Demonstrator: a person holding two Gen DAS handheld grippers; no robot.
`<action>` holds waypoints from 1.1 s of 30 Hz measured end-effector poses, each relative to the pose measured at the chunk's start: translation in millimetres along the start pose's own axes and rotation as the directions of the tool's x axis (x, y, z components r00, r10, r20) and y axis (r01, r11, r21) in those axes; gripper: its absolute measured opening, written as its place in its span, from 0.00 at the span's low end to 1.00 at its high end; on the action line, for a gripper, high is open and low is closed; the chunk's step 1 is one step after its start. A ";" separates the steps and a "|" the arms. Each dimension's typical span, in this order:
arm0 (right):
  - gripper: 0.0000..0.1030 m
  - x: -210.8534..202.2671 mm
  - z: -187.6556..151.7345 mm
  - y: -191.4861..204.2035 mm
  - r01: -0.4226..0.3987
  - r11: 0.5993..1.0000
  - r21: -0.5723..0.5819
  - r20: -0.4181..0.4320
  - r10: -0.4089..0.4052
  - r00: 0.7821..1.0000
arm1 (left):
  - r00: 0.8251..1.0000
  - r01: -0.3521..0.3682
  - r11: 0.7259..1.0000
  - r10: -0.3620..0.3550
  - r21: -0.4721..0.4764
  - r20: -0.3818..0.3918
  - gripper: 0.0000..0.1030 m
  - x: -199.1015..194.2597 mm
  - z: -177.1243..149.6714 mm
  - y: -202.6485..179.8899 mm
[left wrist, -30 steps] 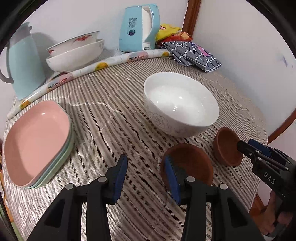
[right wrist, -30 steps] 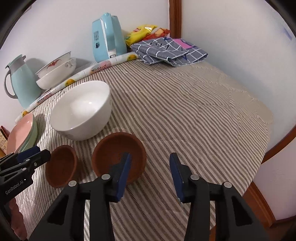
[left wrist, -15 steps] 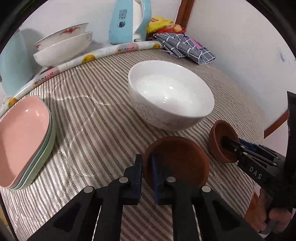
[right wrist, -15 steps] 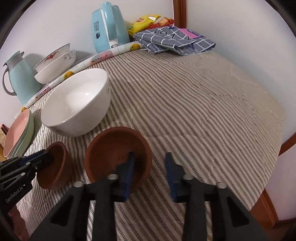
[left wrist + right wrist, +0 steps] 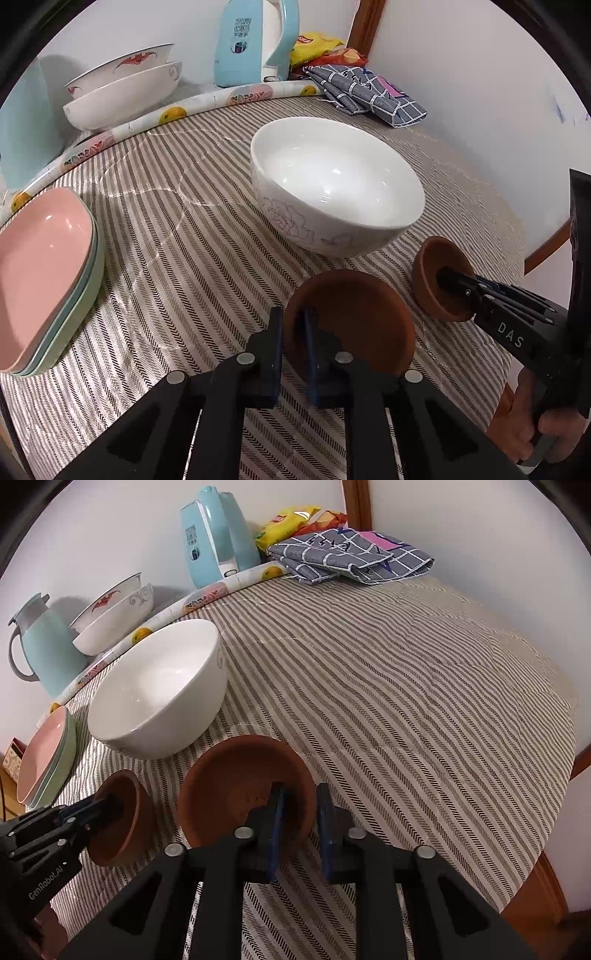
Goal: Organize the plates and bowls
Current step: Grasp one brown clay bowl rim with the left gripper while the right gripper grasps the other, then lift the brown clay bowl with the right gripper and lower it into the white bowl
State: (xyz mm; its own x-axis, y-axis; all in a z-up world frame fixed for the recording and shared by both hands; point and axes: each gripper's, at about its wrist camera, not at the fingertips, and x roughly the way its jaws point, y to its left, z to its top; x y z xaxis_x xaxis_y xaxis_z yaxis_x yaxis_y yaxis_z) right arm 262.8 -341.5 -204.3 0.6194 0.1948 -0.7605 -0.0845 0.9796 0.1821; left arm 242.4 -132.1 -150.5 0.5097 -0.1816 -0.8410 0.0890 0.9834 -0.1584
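— Now, where do the two brown bowls sit?

— Both just in front of the big white bowl [image 5: 336, 184], mouths up. The left gripper [image 5: 293, 354] is clenched on the rim of one brown bowl [image 5: 354, 321].

— And the other?

— The right gripper [image 5: 299, 827] is closing on the second brown bowl's [image 5: 236, 786] wall, one pad inside, one outside.

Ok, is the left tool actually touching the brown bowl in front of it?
Touching. The left wrist view shows the left tool shut on the near rim of the brown bowl, one pad inside, one outside, with no gap.
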 end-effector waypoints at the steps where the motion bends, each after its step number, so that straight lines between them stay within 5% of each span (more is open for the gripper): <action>1: 0.13 -0.6 -0.1 0.7 0.002 1.000 0.000 0.002 -0.002 1.000 | 1.000 -0.001 1.000 0.001 0.005 0.005 0.10 -0.8 -0.6 -1.1; 33: 0.08 -52.4 4.6 23.2 0.038 0.999 -0.016 0.095 -0.036 0.995 | 0.997 0.024 0.997 -0.019 -0.070 0.073 0.08 -40.6 1.9 30.8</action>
State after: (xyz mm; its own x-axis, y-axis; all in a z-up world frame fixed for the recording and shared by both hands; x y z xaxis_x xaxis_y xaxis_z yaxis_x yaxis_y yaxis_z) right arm 231.9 -329.2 -157.3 0.6938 0.1538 -0.7036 -0.0736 0.9870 0.1432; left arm 226.0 -94.4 -120.2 0.5688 -0.1989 -0.7980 0.0406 0.9759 -0.2143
